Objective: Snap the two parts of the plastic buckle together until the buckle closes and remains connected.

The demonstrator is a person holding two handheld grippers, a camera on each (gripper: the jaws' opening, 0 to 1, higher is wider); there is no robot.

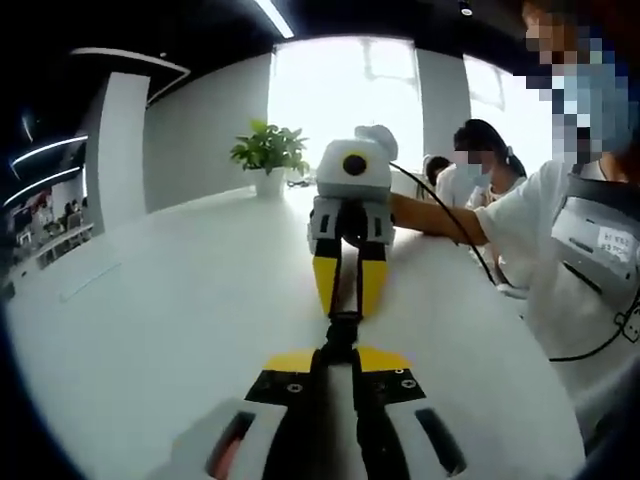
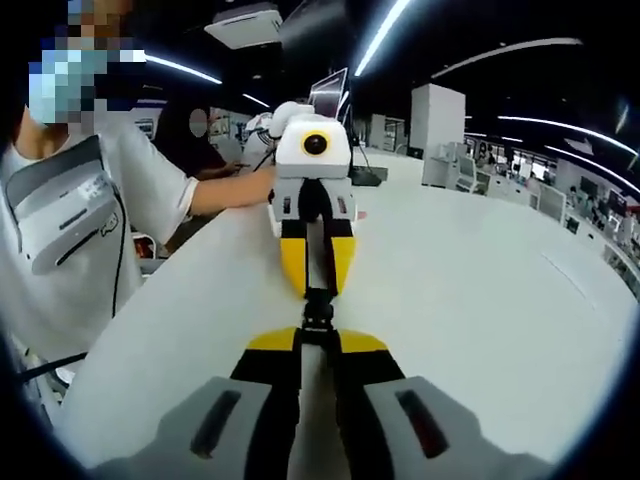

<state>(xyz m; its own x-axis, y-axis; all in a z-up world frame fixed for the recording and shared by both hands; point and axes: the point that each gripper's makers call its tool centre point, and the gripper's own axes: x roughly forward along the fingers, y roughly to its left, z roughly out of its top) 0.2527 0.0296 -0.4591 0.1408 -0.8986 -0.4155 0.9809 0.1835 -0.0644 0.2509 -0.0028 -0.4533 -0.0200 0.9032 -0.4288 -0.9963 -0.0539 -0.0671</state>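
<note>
While a potted plant [image 1: 268, 152] stands far back on the left of the white table [image 1: 150, 320] in the left gripper view, the left gripper [image 1: 337, 355] rises from the bottom at centre with its yellow-tipped jaws drawn close together, clamped on the near end of the black plastic buckle [image 1: 343, 325]. Straight ahead, the right gripper [image 1: 349, 290] faces it, its own yellow jaws pinched on the far end, so the buckle hangs between the two above the tabletop; whether its halves are fully latched cannot be told. At the right edge stands a person in a white shirt [image 1: 570, 220], with another seated behind. In the right gripper view the same person [image 2: 70, 210] is at the left, and the buckle [image 2: 318, 310] sits at centre between both grippers.
</note>
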